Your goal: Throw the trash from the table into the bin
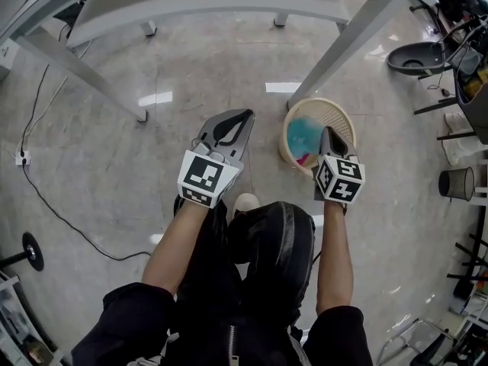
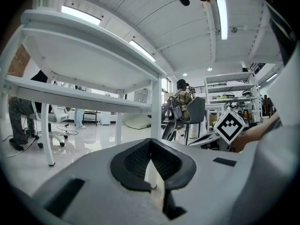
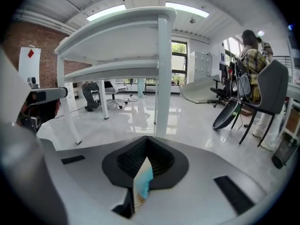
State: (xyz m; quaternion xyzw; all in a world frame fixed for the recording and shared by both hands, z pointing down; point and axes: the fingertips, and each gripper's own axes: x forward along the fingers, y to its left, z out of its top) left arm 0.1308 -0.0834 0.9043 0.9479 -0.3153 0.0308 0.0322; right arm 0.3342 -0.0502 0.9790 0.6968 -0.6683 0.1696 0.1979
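The blue trash [image 1: 303, 134] lies in the bin [image 1: 348, 122] beside the bench [image 1: 206, 10] leg; the right tool [image 1: 327, 131], just above the rim, and the left tool [image 1: 245, 116] are both clenched, empty; a low swing could clip and tip the bin.

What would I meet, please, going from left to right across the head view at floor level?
black disc → left hand-held gripper → cream bin → dark cylindrical container. The right hand-held gripper overlaps the bin, so it is left out.
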